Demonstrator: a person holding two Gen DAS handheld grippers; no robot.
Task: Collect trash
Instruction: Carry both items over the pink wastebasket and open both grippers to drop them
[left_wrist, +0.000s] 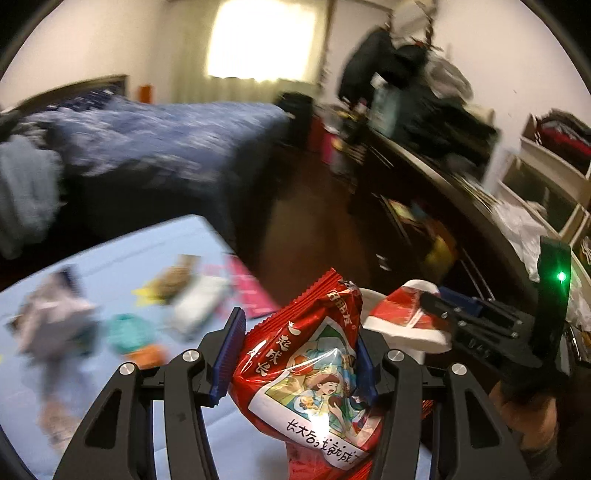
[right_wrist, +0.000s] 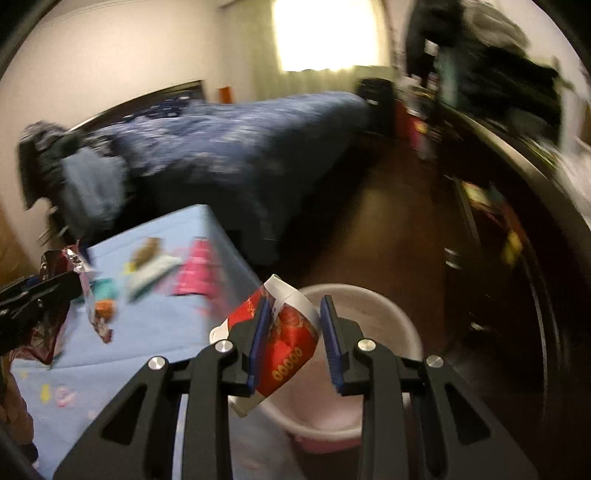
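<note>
Red snack bag before blurred wrappers on blue tablecloth.

Materials and finishes, both wrist views

Snack bag: glossy red plastic film, crinkled. Paper cup: crushed, red print with slight sheen. Bucket: smooth plastic. Table cover: matt blue cloth. Floor: dark wood.

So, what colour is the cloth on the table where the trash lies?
Light blue tablecloth, clearest in the right wrist view.
</note>
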